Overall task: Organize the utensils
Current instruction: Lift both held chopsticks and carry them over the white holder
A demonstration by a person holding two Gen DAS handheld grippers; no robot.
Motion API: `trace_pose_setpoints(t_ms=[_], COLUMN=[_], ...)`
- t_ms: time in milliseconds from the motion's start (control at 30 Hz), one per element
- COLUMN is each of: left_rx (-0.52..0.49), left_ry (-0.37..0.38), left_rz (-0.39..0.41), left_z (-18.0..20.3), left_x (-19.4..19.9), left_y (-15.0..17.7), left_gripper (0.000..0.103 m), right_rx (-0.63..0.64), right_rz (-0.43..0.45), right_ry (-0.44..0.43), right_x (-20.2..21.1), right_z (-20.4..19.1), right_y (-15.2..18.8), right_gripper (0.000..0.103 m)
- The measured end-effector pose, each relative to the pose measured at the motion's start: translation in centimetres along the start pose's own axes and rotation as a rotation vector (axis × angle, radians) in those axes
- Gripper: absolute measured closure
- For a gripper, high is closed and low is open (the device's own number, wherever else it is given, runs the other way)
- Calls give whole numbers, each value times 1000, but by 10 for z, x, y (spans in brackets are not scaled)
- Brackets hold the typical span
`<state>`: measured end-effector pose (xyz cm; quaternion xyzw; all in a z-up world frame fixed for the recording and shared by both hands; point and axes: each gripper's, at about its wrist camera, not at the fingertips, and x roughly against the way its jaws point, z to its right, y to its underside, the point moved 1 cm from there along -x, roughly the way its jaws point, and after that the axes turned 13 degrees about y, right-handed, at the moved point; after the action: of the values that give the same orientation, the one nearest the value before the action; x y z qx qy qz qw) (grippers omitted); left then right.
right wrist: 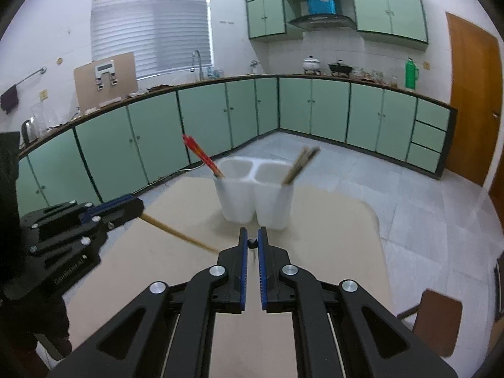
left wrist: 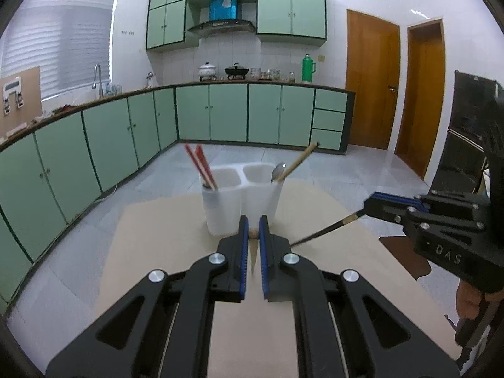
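A white two-compartment utensil holder (left wrist: 242,201) (right wrist: 255,201) stands on the beige table (left wrist: 151,252) (right wrist: 330,252). Red chopsticks (left wrist: 201,167) (right wrist: 203,157) lean in its left compartment. A spoon (left wrist: 278,171) and wooden chopsticks (left wrist: 299,160) (right wrist: 299,165) lean in the right one. My left gripper (left wrist: 253,222) (right wrist: 138,208) is shut on a pale wooden chopstick (left wrist: 253,234) (right wrist: 179,234), held above the table just short of the holder. My right gripper (right wrist: 253,234) (left wrist: 367,203) is shut on a black chopstick (right wrist: 252,244) (left wrist: 327,230) with a beige band, to the right of the left one.
A brown chair seat (right wrist: 438,324) (left wrist: 406,258) sits past the table's right edge. Green kitchen cabinets (left wrist: 220,113) run along the far walls, with grey tiled floor between them and the table. A person's hand (left wrist: 469,302) holds the right gripper's handle.
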<state>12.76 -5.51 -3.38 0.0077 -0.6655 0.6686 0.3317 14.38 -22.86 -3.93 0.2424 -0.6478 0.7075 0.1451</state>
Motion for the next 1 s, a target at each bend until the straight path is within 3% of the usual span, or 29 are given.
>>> trace_pose_setpoints(t_ms=[300,567,1000], left_rx=[-33,-56,-87], left_ry=[52,73,24], left_rz=[32,90,233], left_z=[-1,-4,-22], left_x=[1,5,-20], left_y=[-33,-67,-160], left_gripper=[97,97,97], right_rx=[59,90,-29], right_rz=[1,57,271], right_ry=[-46,-49,-16], right_x=[-3,9,0], right_z=[-5,-1,17], right_y=[-48,-89,-194], right_gripper=[97,97,97])
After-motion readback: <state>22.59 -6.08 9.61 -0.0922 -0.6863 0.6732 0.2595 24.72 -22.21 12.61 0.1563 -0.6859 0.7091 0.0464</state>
